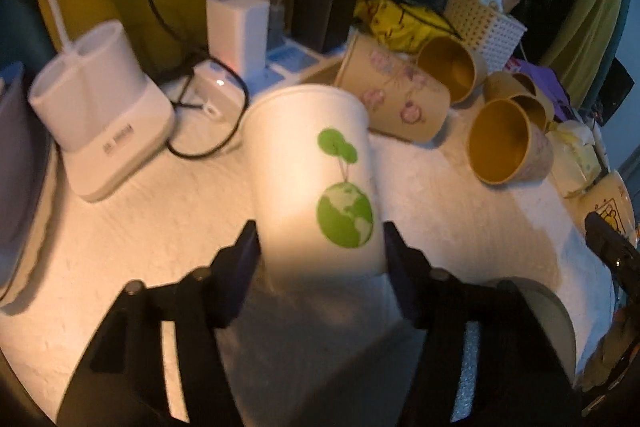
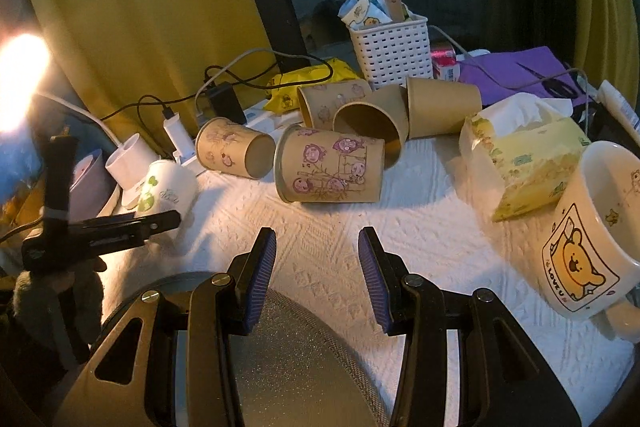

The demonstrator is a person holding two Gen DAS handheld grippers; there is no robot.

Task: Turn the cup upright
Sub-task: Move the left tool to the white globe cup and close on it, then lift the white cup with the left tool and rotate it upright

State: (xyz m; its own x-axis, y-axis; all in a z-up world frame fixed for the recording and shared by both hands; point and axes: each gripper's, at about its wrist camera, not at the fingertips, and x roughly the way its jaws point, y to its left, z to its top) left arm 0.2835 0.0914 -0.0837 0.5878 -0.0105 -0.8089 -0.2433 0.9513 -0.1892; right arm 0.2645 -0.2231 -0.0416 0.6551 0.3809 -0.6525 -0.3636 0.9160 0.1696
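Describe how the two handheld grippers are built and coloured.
Both are alike. The left gripper and right gripper have glossy black angular plastic linkages joined by round silver pivot pins. Each finger ends in a flat, blue-purple ribbed pad. A grey, sparkly rounded body sits behind. No cables or lettering show.

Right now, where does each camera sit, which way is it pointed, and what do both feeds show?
Left wrist: rides on the left tongs, looking forward along them at the white cup clamped between the pads; the right tongs edge in at far right.
Right wrist: rides on the right tongs, open over the white cloth, facing the tipped brown cups; the left tongs show at left.
Shared: the white cup, the brown cups, the white basket, the bear mug.
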